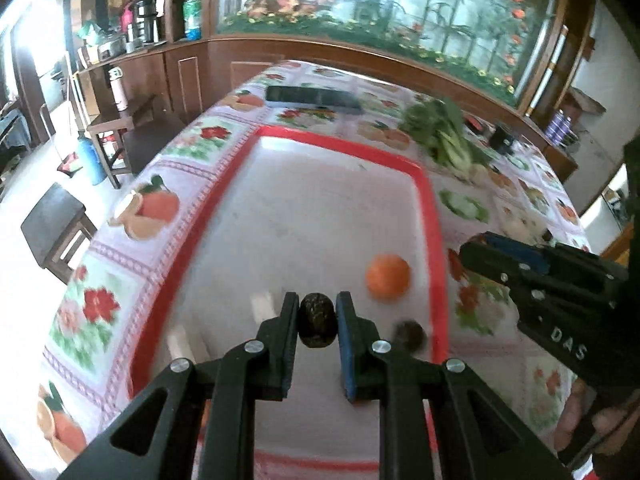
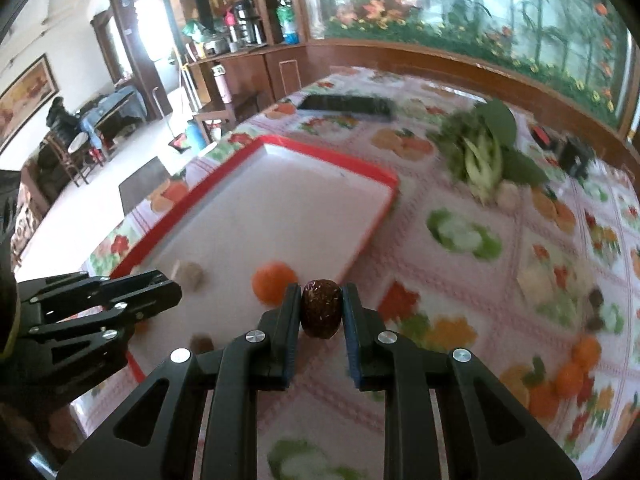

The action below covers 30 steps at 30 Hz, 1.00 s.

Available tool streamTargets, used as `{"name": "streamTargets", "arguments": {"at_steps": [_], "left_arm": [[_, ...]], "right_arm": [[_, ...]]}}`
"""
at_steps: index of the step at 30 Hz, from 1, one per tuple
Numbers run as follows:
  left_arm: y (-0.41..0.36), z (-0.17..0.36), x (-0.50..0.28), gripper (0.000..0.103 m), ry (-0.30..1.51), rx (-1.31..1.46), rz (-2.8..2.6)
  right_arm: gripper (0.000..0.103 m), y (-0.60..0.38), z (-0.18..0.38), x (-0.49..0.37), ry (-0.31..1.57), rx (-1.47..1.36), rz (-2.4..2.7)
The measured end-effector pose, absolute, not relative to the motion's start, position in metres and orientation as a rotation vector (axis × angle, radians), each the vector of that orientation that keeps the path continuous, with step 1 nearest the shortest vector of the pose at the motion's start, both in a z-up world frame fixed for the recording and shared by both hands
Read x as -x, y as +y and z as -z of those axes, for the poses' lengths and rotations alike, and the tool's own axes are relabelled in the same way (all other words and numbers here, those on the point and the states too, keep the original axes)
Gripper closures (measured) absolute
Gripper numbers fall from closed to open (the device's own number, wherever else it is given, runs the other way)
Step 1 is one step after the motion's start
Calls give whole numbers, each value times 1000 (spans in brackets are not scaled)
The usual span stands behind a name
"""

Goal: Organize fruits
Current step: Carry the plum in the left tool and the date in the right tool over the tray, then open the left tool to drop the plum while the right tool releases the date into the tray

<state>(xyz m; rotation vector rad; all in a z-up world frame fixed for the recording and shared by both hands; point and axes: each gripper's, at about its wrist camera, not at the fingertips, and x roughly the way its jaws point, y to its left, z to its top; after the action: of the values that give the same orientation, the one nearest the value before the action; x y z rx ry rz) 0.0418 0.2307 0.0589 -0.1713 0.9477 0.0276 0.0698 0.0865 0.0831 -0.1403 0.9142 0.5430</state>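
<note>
A red-rimmed white tray (image 1: 340,145) lies on the flowered tablecloth; it also shows in the right wrist view (image 2: 332,158). My left gripper (image 1: 317,320) is shut on a dark wrinkled fruit (image 1: 317,320) above the tray's near part. An orange (image 1: 388,277) and another small dark fruit (image 1: 409,335) lie in the tray near its right rim. My right gripper (image 2: 321,314) is shut on a brown speckled fruit (image 2: 321,314) over the tablecloth just right of the tray. In that view the orange (image 2: 274,282) and a pale brown fruit (image 2: 190,274) lie in the tray.
A bunch of leafy greens (image 2: 482,152) lies on the table beyond the tray. A dark flat remote-like object (image 1: 312,98) sits at the far edge. More oranges (image 2: 578,364) and small dark fruits (image 2: 596,308) lie at the right. Stools and a chair stand left of the table.
</note>
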Motion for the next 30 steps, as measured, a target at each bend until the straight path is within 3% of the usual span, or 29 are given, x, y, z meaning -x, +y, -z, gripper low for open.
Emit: {"name": "streamTargets", "arguments": {"at_steps": [13, 25, 28, 30], "left_arm": [[262, -27, -108, 82, 1010, 192, -99], [257, -13, -121, 81, 1033, 164, -122], [255, -13, -121, 76, 1036, 157, -126], [253, -14, -120, 59, 1044, 158, -138]], "right_arm": [[83, 140, -42, -125, 975, 173, -551], [82, 140, -24, -134, 1010, 198, -551], [79, 141, -24, -133, 1014, 203, -548], [70, 139, -25, -133, 1014, 204, -539]]}}
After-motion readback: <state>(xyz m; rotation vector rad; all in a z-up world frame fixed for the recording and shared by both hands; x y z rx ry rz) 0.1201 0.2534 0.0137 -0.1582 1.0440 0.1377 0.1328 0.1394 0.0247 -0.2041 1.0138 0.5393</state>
